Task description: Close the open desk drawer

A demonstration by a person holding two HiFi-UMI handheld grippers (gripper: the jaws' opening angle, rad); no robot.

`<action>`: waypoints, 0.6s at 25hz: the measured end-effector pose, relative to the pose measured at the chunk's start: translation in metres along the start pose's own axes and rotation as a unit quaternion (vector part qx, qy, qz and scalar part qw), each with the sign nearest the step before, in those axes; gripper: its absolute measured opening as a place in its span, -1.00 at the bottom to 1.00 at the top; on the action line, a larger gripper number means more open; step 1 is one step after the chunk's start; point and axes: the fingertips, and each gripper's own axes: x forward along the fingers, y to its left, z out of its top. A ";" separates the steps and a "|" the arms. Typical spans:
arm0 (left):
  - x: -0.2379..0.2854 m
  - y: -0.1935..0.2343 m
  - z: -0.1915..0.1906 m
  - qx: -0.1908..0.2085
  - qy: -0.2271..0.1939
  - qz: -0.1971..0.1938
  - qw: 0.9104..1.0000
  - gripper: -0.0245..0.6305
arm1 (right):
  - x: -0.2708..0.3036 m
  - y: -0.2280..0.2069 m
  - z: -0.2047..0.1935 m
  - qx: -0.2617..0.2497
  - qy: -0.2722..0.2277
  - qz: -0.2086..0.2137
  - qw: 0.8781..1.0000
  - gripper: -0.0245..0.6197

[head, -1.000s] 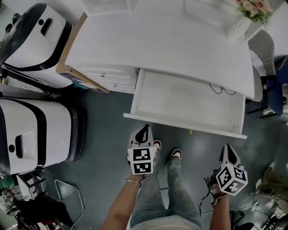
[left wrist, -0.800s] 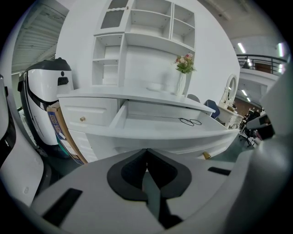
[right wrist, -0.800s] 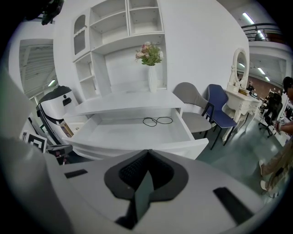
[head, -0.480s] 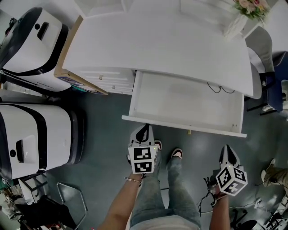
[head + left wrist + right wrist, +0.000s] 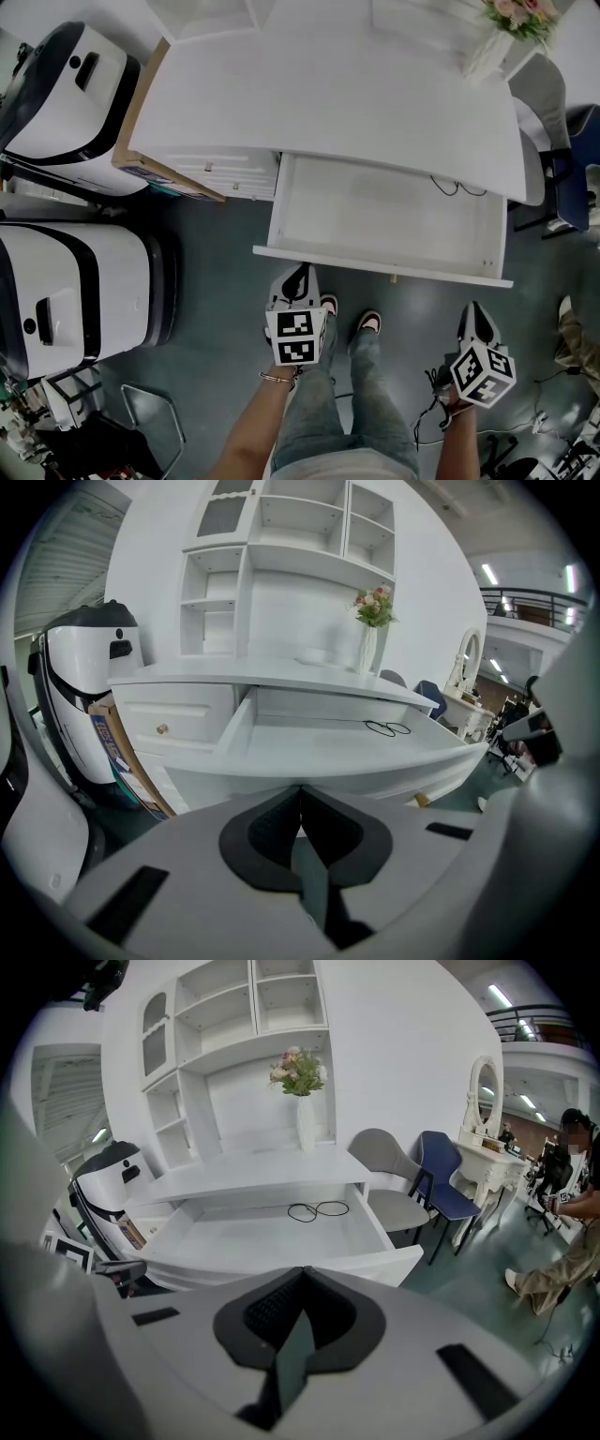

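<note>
The drawer (image 5: 375, 217) is pulled well out from under the white surface (image 5: 356, 94), so it's wide open. Its front panel is seen just ahead of the left claw (image 5: 298, 278), near the panel's left end. Whether the tip is actually touching the panel can't be told. The right claw (image 5: 473, 314) is held further back from the panel, below its right end.

Both claws are pressed together with nothing pinched. That's only really seen in the gripper views: left (image 5: 300, 794), right (image 5: 302, 1279). From the head view just the marker cubes and the closed tips are made out.

A thin black cable loop (image 5: 459, 187) is lying in the drawer's far right corner, half tucked under the surface from above. It's shown fully in the right gripper view (image 5: 319, 1210).

The shelf unit (image 5: 281, 574) on top of the surface is mostly cropped out overhead but is shown properly by the gripper views. Same goes for the vase of flowers (image 5: 302, 1077). A small knob (image 5: 422, 800) is spotted on the panel's face. Left of the left claw, two white machines with black trim (image 5: 75, 291) are parked. Beyond the right claw, a blue chair (image 5: 441, 1180) and a person (image 5: 572, 1213) are picked up only by the right gripper view.
</note>
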 end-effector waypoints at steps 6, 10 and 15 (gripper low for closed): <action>0.005 0.003 0.004 -0.005 0.005 -0.001 1.000 -0.87 | -0.001 0.002 0.006 0.002 -0.001 -0.003 1.000 -0.90; 0.010 0.004 0.010 -0.004 0.007 -0.002 1.000 -0.87 | -0.002 -0.001 0.009 0.006 -0.002 -0.009 1.000 -0.90; 0.018 0.004 0.017 0.000 0.012 -0.005 1.000 -0.87 | -0.001 -0.004 0.014 0.013 -0.005 -0.015 1.000 -0.90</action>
